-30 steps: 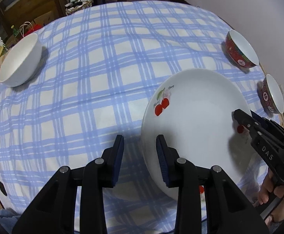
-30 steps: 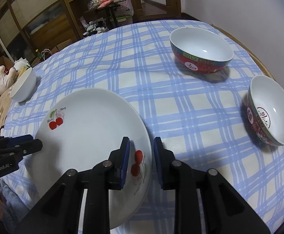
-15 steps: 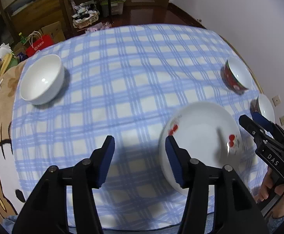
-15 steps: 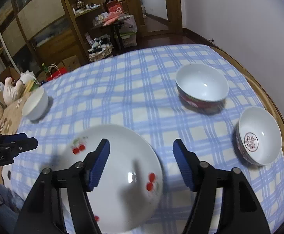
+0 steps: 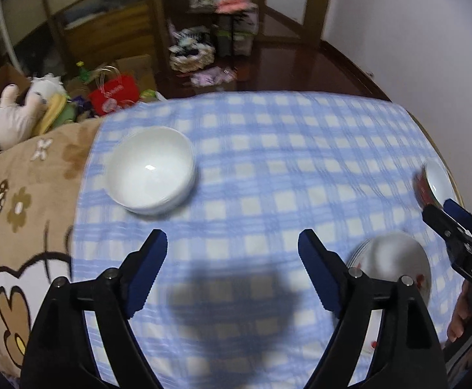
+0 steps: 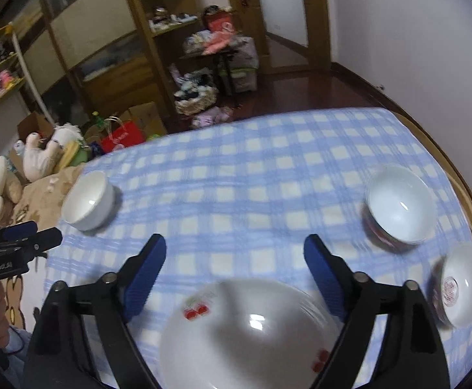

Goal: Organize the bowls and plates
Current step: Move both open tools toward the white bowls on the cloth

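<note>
A white plate with red cherries (image 6: 248, 334) lies on the blue checked tablecloth (image 6: 252, 194) at the near edge, also in the left wrist view (image 5: 394, 262). My right gripper (image 6: 232, 259) hangs above its far rim, jaws opening wide, nothing between them. My left gripper (image 5: 232, 253) hovers over bare cloth left of the plate, jaws also opening and empty. A plain white bowl (image 5: 150, 170) sits at the table's left edge (image 6: 88, 201). Two red-sided bowls stand at the right, one farther (image 6: 398, 207) and one nearer (image 6: 459, 285).
The other gripper shows at the side of each view (image 5: 463, 249) (image 6: 12, 249), with a hand below it. A brown cartoon blanket (image 5: 18, 227) covers the left. Plush toys (image 6: 41, 155), a red bag (image 5: 114, 92) and wooden shelves (image 6: 158, 48) crowd the room beyond.
Both grippers let go of the cherry plate, opened wide and rose back from it. The plate now lies flat on the cloth and more of the room shows.
</note>
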Demonstrator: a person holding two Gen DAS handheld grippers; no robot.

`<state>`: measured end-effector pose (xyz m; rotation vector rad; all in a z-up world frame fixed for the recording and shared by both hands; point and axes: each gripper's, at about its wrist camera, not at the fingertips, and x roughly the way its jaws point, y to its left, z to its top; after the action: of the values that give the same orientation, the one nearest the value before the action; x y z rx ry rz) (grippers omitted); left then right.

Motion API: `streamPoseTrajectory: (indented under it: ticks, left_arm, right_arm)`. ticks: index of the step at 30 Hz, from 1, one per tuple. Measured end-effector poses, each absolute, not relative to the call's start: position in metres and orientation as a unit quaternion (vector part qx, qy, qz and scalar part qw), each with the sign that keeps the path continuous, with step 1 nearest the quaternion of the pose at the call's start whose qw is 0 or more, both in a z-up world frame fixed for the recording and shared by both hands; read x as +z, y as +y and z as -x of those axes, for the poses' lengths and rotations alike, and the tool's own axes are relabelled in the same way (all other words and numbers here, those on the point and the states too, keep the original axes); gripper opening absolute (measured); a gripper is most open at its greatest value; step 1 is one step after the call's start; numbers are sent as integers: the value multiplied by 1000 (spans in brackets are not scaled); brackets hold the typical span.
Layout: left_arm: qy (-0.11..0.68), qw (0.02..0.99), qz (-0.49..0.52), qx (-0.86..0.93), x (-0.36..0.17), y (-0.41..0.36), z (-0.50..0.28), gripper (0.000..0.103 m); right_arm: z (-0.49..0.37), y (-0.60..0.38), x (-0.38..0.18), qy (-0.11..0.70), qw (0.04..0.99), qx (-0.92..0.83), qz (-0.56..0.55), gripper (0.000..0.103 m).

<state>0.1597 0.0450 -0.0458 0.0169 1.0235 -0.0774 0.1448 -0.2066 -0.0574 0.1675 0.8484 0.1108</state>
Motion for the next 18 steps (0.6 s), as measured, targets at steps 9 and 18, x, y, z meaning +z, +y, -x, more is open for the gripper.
streamPoseTrajectory:
  ticks: [9,18]
  left_arm:
    - [440,898,-4,29,-10,113,-195,82]
    - [460,883,83,36,-35,167,-225,82]
  right_arm:
    - [-176,-147,-34,378,921,87,-35,94]
    - [-225,-87,-29,370,920,125,-16,94]
